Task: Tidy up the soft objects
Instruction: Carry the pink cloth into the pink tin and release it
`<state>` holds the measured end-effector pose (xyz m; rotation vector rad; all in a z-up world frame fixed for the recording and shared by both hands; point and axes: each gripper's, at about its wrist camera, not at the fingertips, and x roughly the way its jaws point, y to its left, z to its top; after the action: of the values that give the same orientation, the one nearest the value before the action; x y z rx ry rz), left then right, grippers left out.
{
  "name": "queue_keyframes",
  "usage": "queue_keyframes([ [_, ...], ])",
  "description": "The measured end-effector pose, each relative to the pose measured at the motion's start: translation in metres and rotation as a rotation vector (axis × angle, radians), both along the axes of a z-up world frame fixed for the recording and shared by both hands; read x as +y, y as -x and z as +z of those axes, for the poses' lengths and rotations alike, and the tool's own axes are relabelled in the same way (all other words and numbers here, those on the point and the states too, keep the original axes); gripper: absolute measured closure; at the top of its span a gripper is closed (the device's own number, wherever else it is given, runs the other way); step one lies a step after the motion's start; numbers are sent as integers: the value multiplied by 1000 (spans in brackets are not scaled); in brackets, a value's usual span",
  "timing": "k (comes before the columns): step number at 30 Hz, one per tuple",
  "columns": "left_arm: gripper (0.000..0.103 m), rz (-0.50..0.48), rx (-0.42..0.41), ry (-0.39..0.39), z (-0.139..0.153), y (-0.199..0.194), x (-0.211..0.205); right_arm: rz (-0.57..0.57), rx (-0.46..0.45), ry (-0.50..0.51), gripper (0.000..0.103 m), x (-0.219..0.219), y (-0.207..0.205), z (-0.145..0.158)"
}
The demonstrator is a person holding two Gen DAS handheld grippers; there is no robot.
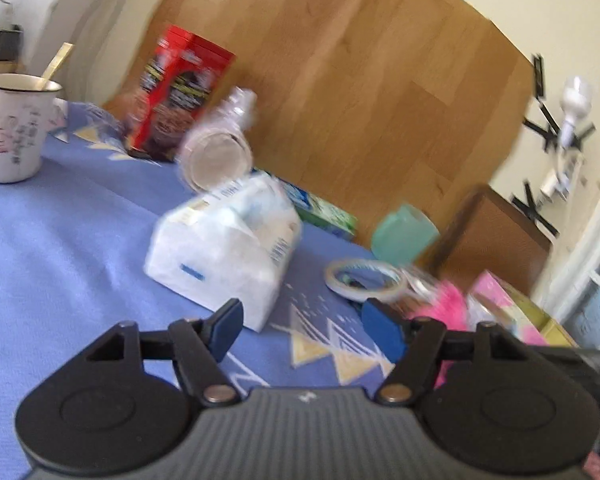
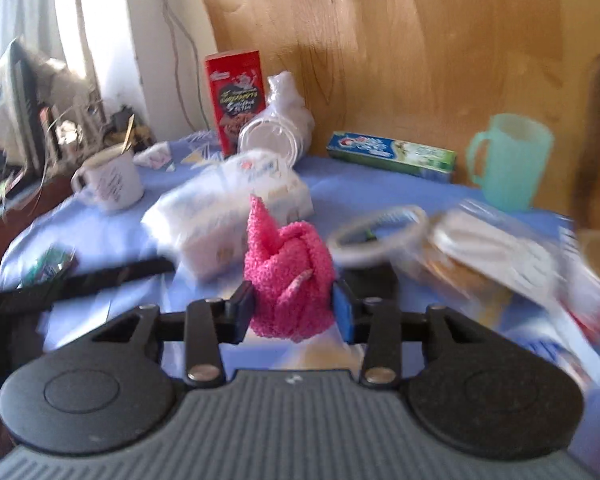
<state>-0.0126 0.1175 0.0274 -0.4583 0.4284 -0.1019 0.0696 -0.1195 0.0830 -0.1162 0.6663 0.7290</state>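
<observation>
Your right gripper (image 2: 294, 310) pinches the pink fuzzy cloth (image 2: 288, 280), seemingly firmly; keep that squeeze. Your left gripper (image 1: 300, 330) stands open and empty, tissue pack (image 1: 224, 244) at eleven o'clock: approach squarely.

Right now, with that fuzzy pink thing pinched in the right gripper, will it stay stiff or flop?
Probably flop: the pink fuzzy cloth bulges and folds between the right gripper's pads. It looks light for its bulk. The knitted, nubbly surface seems unlikely to slip.

The left gripper (image 1: 302, 326) sat low in frame, jaws apart and empty. The right gripper (image 2: 294, 312), low centre, clamped a sock (image 2: 288, 276).
</observation>
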Motion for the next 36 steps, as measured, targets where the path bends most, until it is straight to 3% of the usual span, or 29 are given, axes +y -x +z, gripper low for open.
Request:
queue_keyframes([
  [2, 35, -68, 13, 3, 1, -1, -8, -5, -10, 28, 58, -16, 26, 2],
  [6, 35, -278, 28, 95, 6, 2, -41, -60, -64, 113, 56, -36, 68, -5],
  [9, 36, -378, 54, 68, 12, 0, -71, -86, -88, 135, 52, -38, 80, -14],
  [11, 47, -423, 89, 47, 10, -3, -88, -98, -111, 129, 48, -38, 82, -19],
  [14, 59, -422, 156, 3, 1, -5, -103, -107, -106, 102, 45, -35, 80, -25],
  [17, 61, -398, 174, 3, 0, -9, -106, -110, -90, 71, 44, -38, 78, -34],
  [20, 62, -421, 155, -7, 14, -10, -114, -123, -104, 47, 52, -45, 80, -33],
  [22, 62, -458, 116, -31, 30, -15, -130, -146, -161, 41, 52, -54, 87, -27],
  [30, 62, -656, 17, -120, 75, -62, -239, -408, -383, 6, 52, -129, 98, 10],
  [33, 62, -686, 37, -145, 72, -80, -277, -520, -376, -8, 52, -163, 90, 17],
  [36, 53, -650, 48, -214, 65, -94, -303, -603, -342, -9, 49, -190, 71, 15],
])
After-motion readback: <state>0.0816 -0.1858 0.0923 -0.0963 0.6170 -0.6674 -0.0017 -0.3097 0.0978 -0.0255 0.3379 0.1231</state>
